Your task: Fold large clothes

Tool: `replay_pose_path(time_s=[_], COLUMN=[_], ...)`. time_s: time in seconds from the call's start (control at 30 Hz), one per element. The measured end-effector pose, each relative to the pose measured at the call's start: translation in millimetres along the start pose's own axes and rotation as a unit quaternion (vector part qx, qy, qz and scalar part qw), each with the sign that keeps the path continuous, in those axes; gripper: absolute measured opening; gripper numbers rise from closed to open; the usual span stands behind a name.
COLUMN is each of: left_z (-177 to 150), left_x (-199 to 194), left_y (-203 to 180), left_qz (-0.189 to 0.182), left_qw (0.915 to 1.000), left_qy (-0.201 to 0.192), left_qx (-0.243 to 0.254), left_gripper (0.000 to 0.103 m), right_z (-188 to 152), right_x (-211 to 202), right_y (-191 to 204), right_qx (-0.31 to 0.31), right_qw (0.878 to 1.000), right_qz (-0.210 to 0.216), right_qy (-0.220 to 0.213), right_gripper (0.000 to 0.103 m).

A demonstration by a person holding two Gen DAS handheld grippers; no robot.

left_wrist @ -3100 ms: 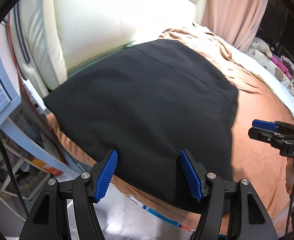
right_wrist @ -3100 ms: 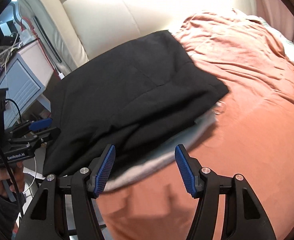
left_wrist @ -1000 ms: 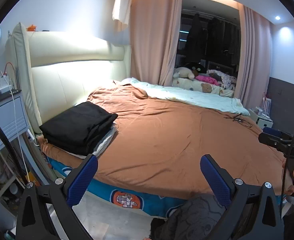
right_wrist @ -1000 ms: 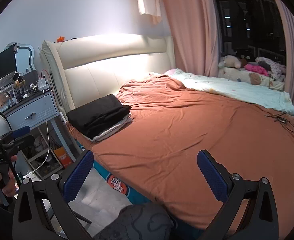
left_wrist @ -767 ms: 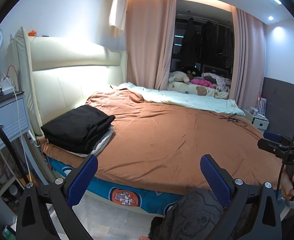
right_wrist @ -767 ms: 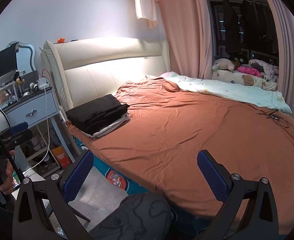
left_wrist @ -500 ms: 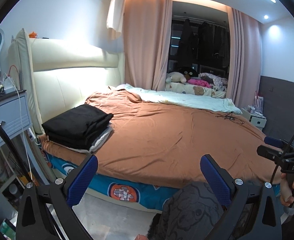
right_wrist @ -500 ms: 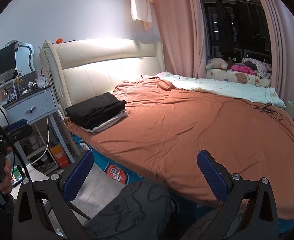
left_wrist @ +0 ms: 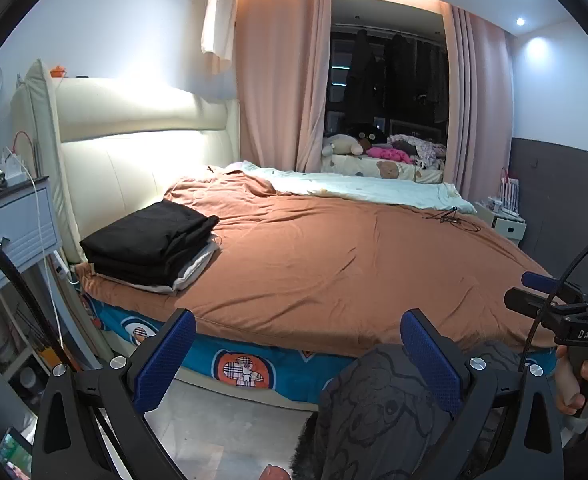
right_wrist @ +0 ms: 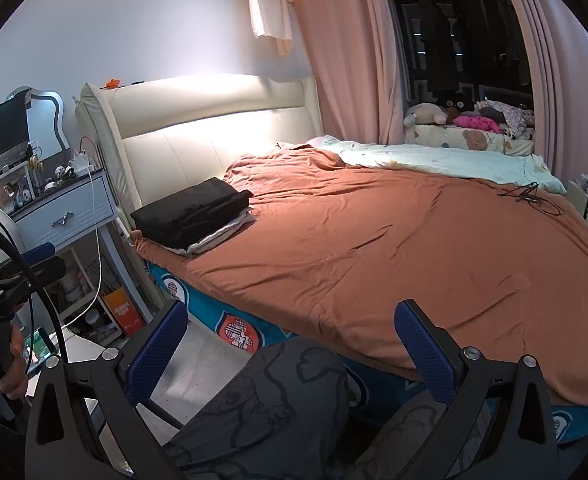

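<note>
Both tools are held well back from the bed, and neither has hold of anything. The left gripper (left_wrist: 298, 354) has its blue-padded fingers (left_wrist: 164, 360) spread wide, nothing between them but the person's grey patterned trouser leg (left_wrist: 378, 404) below and the bed edge beyond. The right gripper (right_wrist: 292, 346) is just as wide apart and just as bare, hovering over the same grey fabric. Far ahead of both tools and off to their left, the folded black clothes (left_wrist: 150, 242) sit in a neat stack at the head corner of the bed, resting on a pale folded garment (left_wrist: 192, 270) whose edge peeks out underneath. That stack lies on the rust-orange bedspread (left_wrist: 354, 264), close against the cream padded headboard (left_wrist: 134, 148). Left of the stack stands a grey-blue bedside table (right_wrist: 64, 210) with a white cable hanging down its front. Beyond the bedspread, at the far side from the tools, a pale green blanket (left_wrist: 358, 192) runs across the mattress, and soft toys (left_wrist: 350, 142) sit on the ledge behind it by the pink curtains (left_wrist: 278, 80). At the right edge of the left tool's view, a hand (left_wrist: 584, 384) grips the other tool's handle; at the left edge of the right tool's view, the other hand (right_wrist: 4, 364) does the same.
</note>
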State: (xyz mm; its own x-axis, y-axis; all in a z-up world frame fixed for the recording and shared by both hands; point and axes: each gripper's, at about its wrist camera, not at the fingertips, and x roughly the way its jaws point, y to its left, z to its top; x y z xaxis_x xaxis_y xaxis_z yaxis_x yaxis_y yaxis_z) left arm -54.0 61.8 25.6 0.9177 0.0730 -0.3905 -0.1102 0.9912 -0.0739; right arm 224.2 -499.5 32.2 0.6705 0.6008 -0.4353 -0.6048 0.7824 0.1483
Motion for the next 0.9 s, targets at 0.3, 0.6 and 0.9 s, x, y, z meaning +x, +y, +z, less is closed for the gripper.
replay_pose_path(time_s=[0.3, 0.6, 0.9], left_z=[1, 0, -1], left_x=[-6, -9, -10], left_y=[-4, -2, 0], left_qz=[-0.001, 0.001, -0.001], left_qw=[1.0, 1.0, 1.0], left_qy=[-0.007, -0.008, -0.007], left_qx=[0.004, 0.0, -0.002], left_gripper=[0.103, 0.103, 0.103], right_z=[-5, -6, -6], right_x=[-9, -5, -6], right_y=[6, 16, 19], right_qx=[0.0, -0.008, -0.008], right_qw=[1.0, 1.0, 1.0], right_qz=[0.002, 0.001, 0.0], right_qy=[-0.004, -0.002, -0.001], right_gripper=[0.103, 0.103, 0.103])
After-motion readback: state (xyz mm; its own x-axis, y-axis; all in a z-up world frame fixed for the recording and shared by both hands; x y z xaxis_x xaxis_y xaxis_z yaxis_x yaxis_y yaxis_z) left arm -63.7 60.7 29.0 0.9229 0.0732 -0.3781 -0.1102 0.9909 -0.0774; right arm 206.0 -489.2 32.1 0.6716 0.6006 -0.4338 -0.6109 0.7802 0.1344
